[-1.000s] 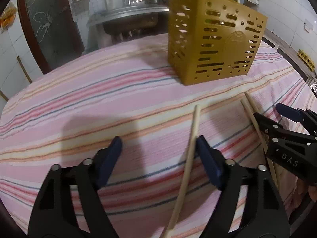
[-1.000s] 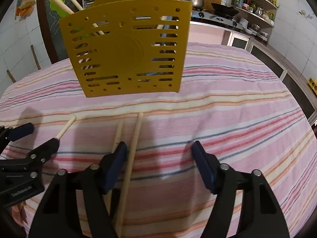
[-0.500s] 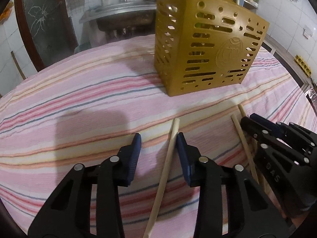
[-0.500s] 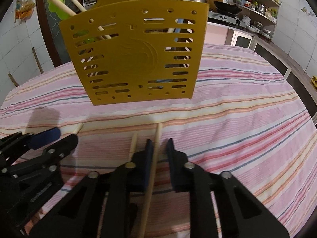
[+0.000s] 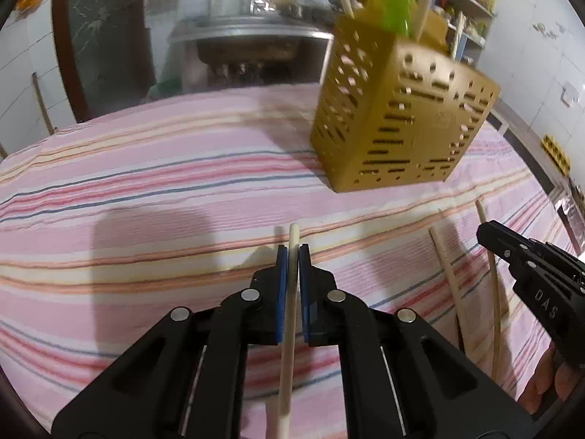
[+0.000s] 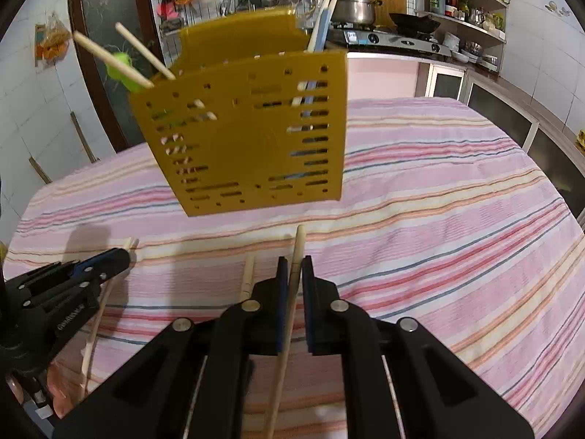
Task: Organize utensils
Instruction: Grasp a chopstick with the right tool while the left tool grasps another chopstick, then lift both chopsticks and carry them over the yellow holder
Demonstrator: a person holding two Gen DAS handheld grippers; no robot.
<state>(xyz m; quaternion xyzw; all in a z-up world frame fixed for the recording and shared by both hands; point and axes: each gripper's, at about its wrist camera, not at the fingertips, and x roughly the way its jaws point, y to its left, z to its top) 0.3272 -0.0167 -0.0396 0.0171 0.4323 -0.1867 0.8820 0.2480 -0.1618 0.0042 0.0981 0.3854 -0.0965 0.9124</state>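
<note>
We see a kitchen behind a worktop (image 5: 153,168) covered in a pink striped cloth. A perforated yellow utensil holder (image 5: 398,124) stands at one o'clock in the left view, with chopsticks and a green piece poking from its top. Our left gripper (image 5: 291,256) has its jaws clamped on a pale chopstick (image 5: 289,314), whose long axis runs from six o'clock toward twelve, tip just past the jaws. Our right gripper (image 6: 293,267) likewise has its jaws clamped on a second chopstick (image 6: 287,314), which points toward the holder at twelve. Another chopstick (image 6: 247,274) lies on the cloth just beside it, at eleven o'clock.
</note>
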